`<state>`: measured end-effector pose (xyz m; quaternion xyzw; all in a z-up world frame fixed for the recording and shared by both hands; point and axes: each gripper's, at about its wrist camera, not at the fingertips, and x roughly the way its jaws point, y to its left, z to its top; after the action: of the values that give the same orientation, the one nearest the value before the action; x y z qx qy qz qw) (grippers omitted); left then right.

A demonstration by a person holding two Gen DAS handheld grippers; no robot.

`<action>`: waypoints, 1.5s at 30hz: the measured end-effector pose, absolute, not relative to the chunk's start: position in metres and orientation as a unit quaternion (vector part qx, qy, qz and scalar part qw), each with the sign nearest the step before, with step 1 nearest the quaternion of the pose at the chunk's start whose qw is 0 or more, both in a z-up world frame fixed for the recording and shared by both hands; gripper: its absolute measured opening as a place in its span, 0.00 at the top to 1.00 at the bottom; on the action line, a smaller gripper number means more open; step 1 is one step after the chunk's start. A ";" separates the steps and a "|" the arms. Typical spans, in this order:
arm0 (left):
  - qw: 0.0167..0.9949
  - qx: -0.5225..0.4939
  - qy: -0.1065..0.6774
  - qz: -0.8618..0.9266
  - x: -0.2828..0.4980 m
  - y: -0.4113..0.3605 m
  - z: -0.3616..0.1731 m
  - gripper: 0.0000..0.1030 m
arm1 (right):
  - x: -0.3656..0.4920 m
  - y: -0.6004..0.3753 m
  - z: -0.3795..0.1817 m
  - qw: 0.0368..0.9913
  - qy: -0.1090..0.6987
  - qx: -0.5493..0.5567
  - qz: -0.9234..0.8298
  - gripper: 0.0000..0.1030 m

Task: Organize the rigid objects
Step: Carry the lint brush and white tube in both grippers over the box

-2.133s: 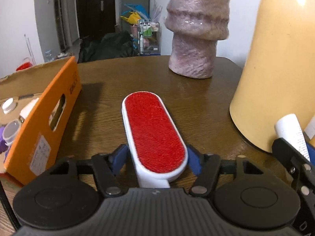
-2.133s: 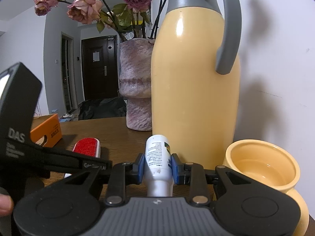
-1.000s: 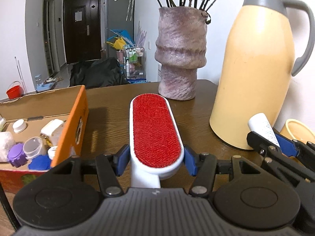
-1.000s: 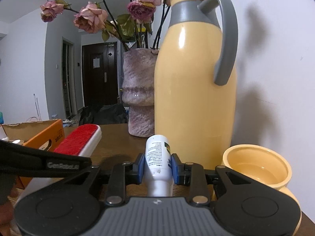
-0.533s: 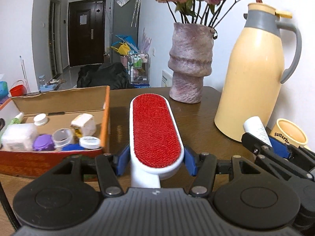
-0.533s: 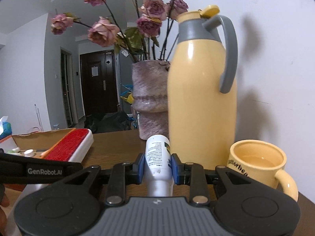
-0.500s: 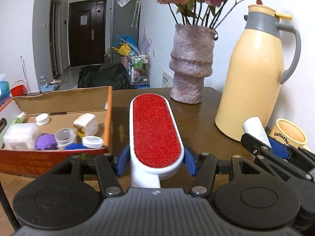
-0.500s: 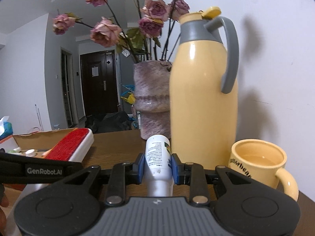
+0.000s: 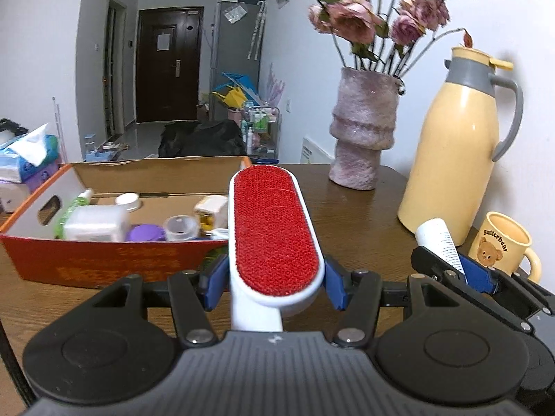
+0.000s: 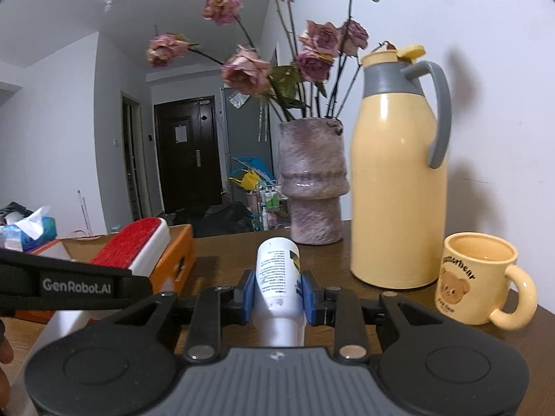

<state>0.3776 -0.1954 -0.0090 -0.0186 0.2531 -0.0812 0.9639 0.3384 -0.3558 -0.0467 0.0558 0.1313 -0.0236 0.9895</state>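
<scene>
Red lint brush, white tube held aloft

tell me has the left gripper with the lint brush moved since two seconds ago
Yes. The left gripper, shut on the lint brush, has backed away from the vase and flask, which now look smaller, and the open box has come into view.

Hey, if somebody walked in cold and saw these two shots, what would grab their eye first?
Probably the red-faced white plastic lint brush clamped in the left tongs, angled toward the orange cardboard box of small containers. Next, the tall yellow thermos jug beside the mottled pink vase.
</scene>
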 end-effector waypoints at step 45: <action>0.975 -0.053 0.217 0.004 0.370 -0.025 0.015 0.43 | 0.355 -0.191 -0.034 0.987 0.144 0.058 0.043 0.74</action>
<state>0.3695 -0.0248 0.0152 -0.0534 0.2172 0.0043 0.9746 0.3550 -0.1905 -0.0336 0.0575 0.1440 0.0427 0.9870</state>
